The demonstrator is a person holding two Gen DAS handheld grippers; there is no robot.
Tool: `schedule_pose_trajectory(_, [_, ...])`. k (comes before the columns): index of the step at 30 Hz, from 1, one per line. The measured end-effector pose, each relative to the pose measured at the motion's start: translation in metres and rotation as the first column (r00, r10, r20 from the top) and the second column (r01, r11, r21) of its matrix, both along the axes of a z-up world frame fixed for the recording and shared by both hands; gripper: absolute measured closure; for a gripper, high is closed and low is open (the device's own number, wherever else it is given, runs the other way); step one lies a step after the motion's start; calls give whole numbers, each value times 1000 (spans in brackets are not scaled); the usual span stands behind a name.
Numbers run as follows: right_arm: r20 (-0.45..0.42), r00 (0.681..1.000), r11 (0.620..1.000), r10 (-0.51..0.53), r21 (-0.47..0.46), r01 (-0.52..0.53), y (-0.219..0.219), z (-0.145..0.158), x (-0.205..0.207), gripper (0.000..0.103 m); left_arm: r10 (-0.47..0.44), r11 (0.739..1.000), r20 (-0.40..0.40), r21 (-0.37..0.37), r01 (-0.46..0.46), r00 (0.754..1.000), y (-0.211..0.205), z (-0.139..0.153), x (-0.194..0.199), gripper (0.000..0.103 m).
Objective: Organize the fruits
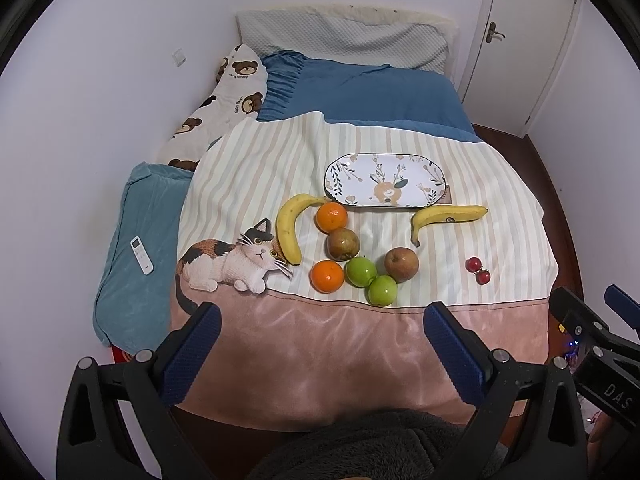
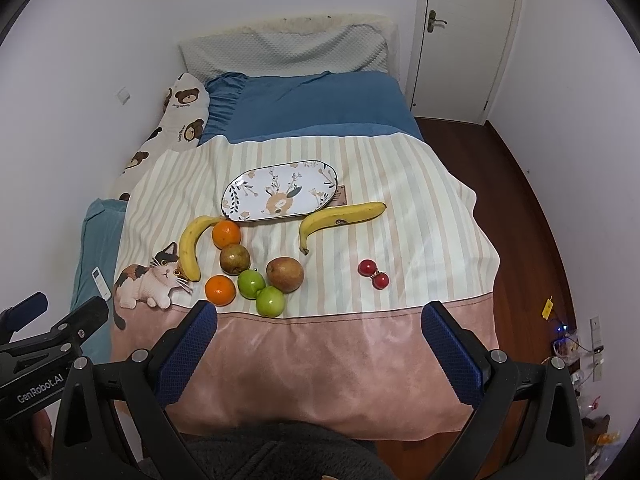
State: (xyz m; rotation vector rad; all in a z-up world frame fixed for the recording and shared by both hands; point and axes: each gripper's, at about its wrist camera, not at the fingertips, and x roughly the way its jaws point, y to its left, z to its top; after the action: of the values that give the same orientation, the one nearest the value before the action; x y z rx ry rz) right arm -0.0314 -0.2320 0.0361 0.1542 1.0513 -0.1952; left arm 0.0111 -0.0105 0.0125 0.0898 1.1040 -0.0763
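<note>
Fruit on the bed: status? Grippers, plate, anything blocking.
Left gripper and right gripper open, holding nothing, short of the fruit. Plate bare; bananas, oranges, apples loose on the blanket. Nothing in the way.

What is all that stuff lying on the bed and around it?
Bananas: 2, yellow, either side of plate.
Oranges: 2, orange, left cluster.
Brown apples: 2, russet, centre.
Green apples: 2, green, near edge.
Cherry tomatoes: 2, red, right.
Plate: 1, white floral, empty, behind fruit.
Remote: 1, white, teal cushion.
Door: 1, white, far right.
Left gripper: black, blue pads, open.
Right gripper: same, open.
</note>
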Motion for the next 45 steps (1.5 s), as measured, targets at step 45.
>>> schedule_pose_trajectory(45, [37, 999, 999, 33, 21, -33, -1, 4, -8, 0, 8, 1000, 22, -4, -8, 1000, 2, 12, 6, 0])
